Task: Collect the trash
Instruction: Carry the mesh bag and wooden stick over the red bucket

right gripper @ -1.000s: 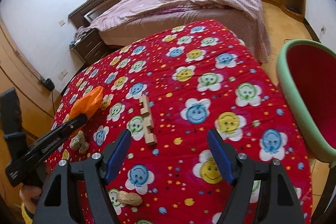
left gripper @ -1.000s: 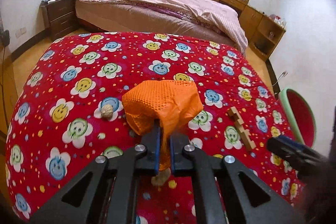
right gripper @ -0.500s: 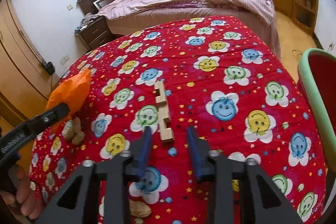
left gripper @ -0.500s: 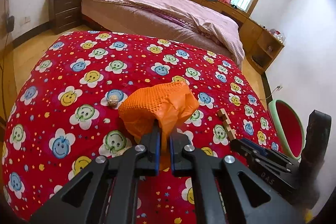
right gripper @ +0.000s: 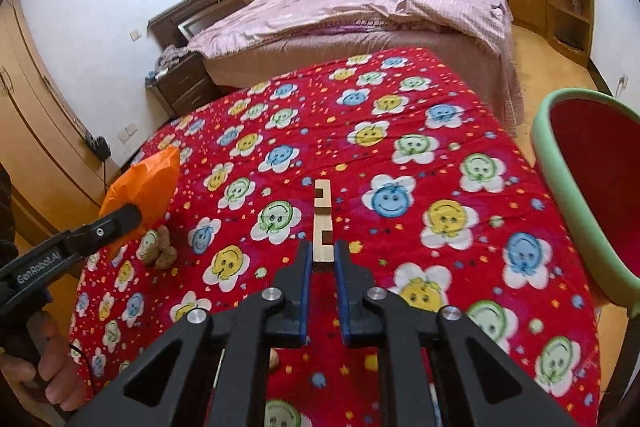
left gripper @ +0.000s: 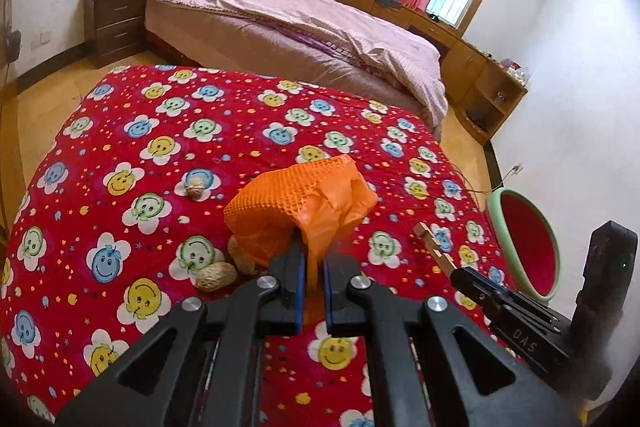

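My left gripper (left gripper: 314, 263) is shut on an orange mesh bag (left gripper: 300, 205) and holds it above the red flower-print cloth (left gripper: 160, 147); it also shows in the right wrist view (right gripper: 142, 183). My right gripper (right gripper: 322, 257) is closed around the near end of a notched wooden strip (right gripper: 323, 223) lying on the cloth; the strip also shows in the left wrist view (left gripper: 434, 251). Walnuts (left gripper: 216, 275) lie under the bag, and one more (left gripper: 196, 187) lies farther left.
A green-rimmed red bin (right gripper: 592, 195) stands at the table's right edge, also in the left wrist view (left gripper: 524, 243). A bed with pink covers (left gripper: 300, 15), a nightstand (left gripper: 116, 23) and wooden cabinets (left gripper: 480, 75) stand behind the table.
My right gripper has moved in over the wooden strip and closed from wide open onto its near end. My left gripper has lifted the orange bag higher, uncovering walnuts beneath.
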Available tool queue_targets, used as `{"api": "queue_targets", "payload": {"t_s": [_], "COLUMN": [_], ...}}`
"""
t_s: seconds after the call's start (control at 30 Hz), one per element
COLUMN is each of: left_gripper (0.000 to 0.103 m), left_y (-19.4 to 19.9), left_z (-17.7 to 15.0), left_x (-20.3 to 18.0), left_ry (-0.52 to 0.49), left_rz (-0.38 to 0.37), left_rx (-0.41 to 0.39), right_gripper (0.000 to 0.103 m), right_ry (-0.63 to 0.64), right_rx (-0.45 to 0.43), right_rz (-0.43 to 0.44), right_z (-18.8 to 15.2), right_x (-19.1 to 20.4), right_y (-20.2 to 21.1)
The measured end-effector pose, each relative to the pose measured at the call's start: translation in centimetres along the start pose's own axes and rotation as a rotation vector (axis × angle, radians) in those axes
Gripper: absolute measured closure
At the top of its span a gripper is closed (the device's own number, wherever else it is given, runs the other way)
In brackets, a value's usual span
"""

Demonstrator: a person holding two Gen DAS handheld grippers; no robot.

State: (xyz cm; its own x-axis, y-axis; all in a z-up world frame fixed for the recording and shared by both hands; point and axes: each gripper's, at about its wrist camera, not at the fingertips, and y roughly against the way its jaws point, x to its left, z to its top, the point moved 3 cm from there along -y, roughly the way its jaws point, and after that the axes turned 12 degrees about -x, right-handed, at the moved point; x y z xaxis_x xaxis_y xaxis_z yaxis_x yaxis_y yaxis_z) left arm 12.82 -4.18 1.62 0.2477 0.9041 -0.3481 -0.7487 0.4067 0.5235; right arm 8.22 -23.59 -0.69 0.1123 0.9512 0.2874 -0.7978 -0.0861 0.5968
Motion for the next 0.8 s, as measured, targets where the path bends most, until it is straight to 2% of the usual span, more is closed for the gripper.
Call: {"api": "queue_targets", "payload": {"t_s": [0.3,0.8], "left_gripper": [0.097,0.097], "left_y": [1.5,2.6], "left_z": [0.1,0.7], "left_x": [-2.8,-9.8], "left_ry": [-0.023,-0.125], "left_rz": [-0.048,-0.158], "left_rx": [-0.014,-0.022], "right_gripper": [0.09,0.09], "right_ry": [-0.074,-0.137], "right_rx": [-0.055,-0.168], "right_rz": [0.008,-0.042], "right_z": [0.3,0.5], "right_x": [-2.3,-6.7], "right_y": [3.8,9.7]}}
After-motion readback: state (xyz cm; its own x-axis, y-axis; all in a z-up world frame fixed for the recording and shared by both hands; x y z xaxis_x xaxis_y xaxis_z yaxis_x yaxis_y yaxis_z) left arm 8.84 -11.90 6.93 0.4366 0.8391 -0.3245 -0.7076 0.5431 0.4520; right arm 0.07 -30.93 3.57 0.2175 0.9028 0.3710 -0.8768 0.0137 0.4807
